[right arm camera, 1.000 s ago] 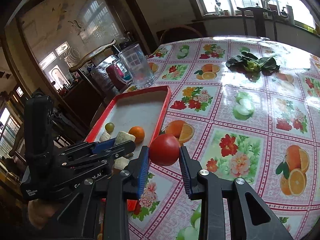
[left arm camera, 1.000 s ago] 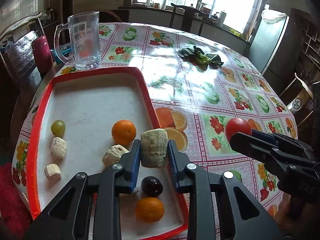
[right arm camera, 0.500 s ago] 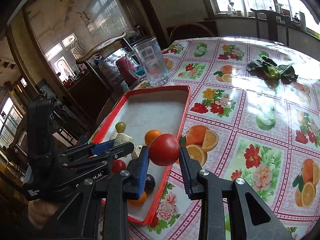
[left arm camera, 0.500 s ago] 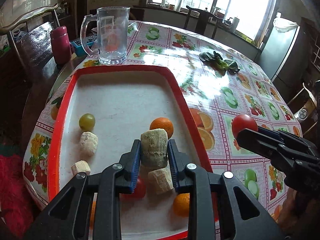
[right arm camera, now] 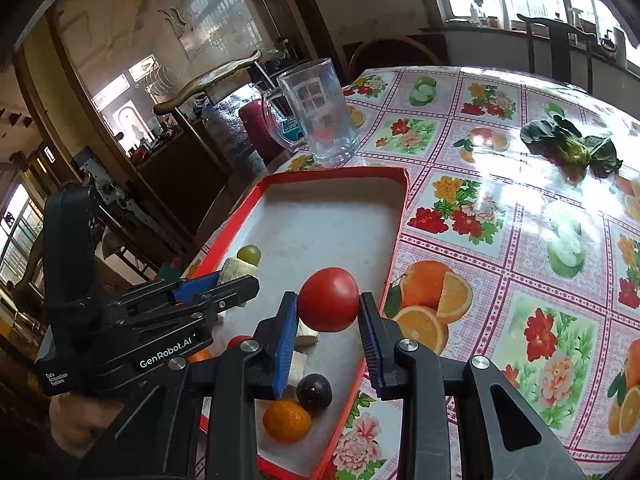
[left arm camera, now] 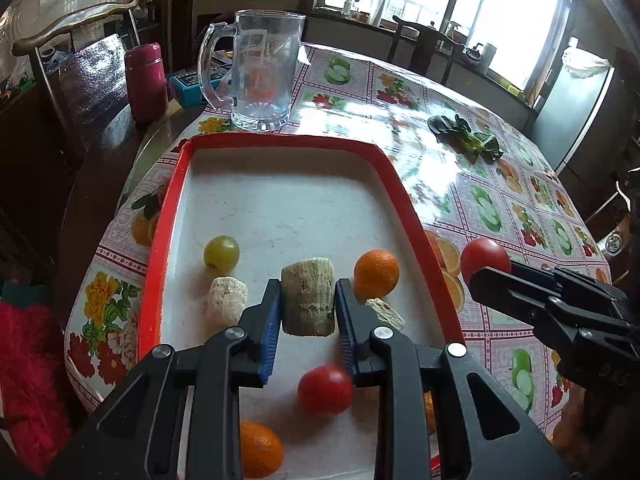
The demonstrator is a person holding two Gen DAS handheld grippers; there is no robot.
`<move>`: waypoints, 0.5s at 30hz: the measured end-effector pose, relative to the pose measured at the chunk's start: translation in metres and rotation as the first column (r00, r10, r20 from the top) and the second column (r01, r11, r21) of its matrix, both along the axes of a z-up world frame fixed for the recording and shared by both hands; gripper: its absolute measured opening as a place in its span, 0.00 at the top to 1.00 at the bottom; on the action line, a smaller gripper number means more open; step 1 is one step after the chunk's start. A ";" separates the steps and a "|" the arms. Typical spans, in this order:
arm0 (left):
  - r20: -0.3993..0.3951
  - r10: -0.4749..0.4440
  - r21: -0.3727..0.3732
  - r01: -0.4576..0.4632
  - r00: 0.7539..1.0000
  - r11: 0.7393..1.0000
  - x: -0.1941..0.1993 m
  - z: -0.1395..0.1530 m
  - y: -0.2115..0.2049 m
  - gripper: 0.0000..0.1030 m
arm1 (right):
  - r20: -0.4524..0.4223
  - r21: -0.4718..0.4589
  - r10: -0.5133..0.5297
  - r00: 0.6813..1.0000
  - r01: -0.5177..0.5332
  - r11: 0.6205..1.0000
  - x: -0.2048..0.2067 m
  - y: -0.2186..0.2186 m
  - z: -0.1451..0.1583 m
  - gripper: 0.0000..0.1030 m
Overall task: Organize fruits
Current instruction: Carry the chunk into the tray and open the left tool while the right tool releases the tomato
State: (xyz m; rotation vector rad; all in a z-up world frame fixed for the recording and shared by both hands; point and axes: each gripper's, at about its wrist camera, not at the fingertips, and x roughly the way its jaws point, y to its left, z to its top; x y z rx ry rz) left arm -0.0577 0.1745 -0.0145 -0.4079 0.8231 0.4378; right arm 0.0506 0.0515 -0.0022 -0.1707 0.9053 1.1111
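Round table (left arm camera: 460, 184) under glossy fruit-print oilcloth, windows behind. Red-rimmed tray (left arm camera: 404, 200), matte white floor. Left gripper (left arm camera: 307, 312) clamps fibrous pale chunk (left arm camera: 308, 296) above tray; right gripper (right arm camera: 328, 316) clamps smooth tomato (right arm camera: 329, 299) over tray's edge.

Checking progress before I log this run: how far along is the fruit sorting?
Mostly done: green grape, oranges and pale chunks already lie in the red tray. In hand: left gripper clamps a pale chunk, right gripper a red tomato. Left: set both down.

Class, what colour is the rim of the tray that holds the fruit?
Red, around a white floor; the tray shows best in the left wrist view.
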 end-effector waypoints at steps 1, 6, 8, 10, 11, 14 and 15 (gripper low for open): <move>-0.001 0.002 -0.001 -0.002 1.000 1.000 0.000 0.000 0.002 0.77 | 0.000 -0.003 0.003 1.000 -0.003 1.000 0.001 0.003 -0.001 0.70; -0.008 0.010 -0.003 -0.010 1.000 1.000 0.001 -0.002 0.011 0.77 | -0.003 -0.013 0.014 1.000 -0.014 1.000 0.004 0.017 -0.004 0.70; -0.011 0.012 0.000 -0.012 1.000 1.000 0.002 -0.002 0.015 0.77 | -0.003 -0.015 0.019 1.000 -0.019 1.000 0.005 0.022 -0.004 0.70; -0.014 0.014 0.001 -0.013 1.000 1.000 0.003 -0.002 0.018 0.77 | -0.005 -0.018 0.023 1.000 -0.023 1.000 0.006 0.027 -0.005 0.70; -0.015 0.014 0.001 -0.014 1.000 1.000 0.004 -0.002 0.020 0.77 | -0.005 -0.021 0.025 1.000 -0.025 0.999 0.007 0.030 -0.006 0.70; -0.019 0.016 0.006 -0.016 1.000 1.000 0.005 -0.001 0.025 0.77 | -0.008 -0.024 0.027 1.000 -0.027 0.999 0.012 0.037 -0.008 0.70; -0.019 0.017 0.007 -0.017 1.000 1.000 0.006 -0.001 0.027 0.77 | -0.009 -0.025 0.027 1.000 -0.027 0.999 0.013 0.039 -0.008 0.70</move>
